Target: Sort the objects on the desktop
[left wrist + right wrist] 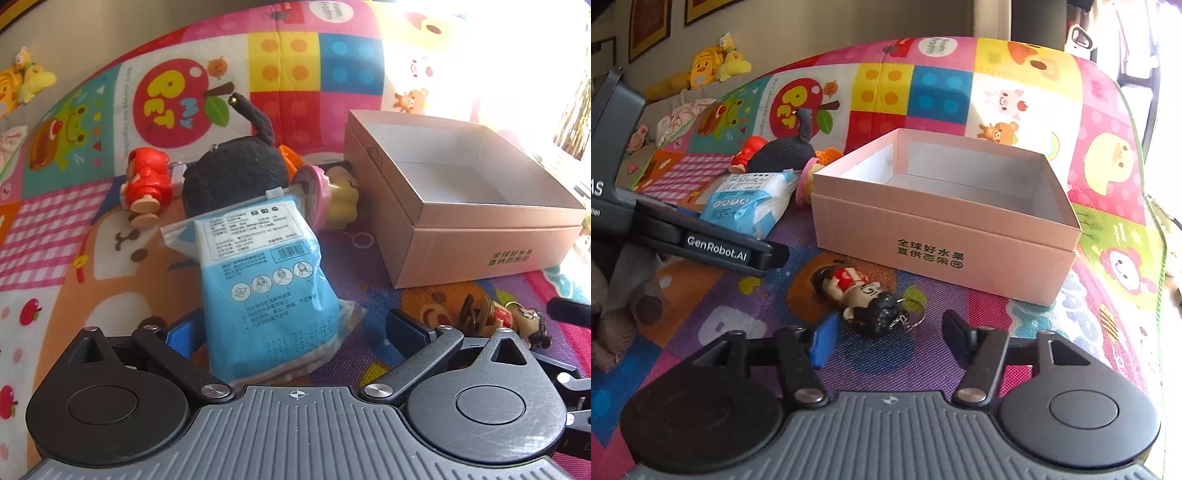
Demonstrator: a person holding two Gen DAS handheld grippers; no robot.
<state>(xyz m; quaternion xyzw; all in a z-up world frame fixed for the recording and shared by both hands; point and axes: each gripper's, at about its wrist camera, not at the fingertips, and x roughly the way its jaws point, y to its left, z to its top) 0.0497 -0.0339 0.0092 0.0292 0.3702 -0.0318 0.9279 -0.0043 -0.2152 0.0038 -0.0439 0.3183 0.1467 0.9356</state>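
The left gripper (295, 332) is wide open. A blue packet of face wipes (266, 280) lies between its fingers, and the pads do not press on it. The right gripper (886, 332) is open too. A little keychain figure with black hair (864, 299) lies on the mat just in front of it, nearer the left finger, and nothing squeezes it.

From the left gripper, a black plush toy (236, 173) sits at 12 o'clock, just behind the packet and touching it. A red toy figure (147, 184) lies at 11 o'clock. A pink and yellow toy (332, 195) is at 1 o'clock, squeezed between the plush and the pink cardboard box (476, 254). The box is open at 2 o'clock and has nothing in it.

Only the right view shows the left gripper's black finger at 9 o'clock, and a yellow duck plush (705, 70) far back at 11 o'clock. It also shows the mat's (1108, 184) right edge dropping off at 3 o'clock.

There is bare mat between the keychain figure and the box.
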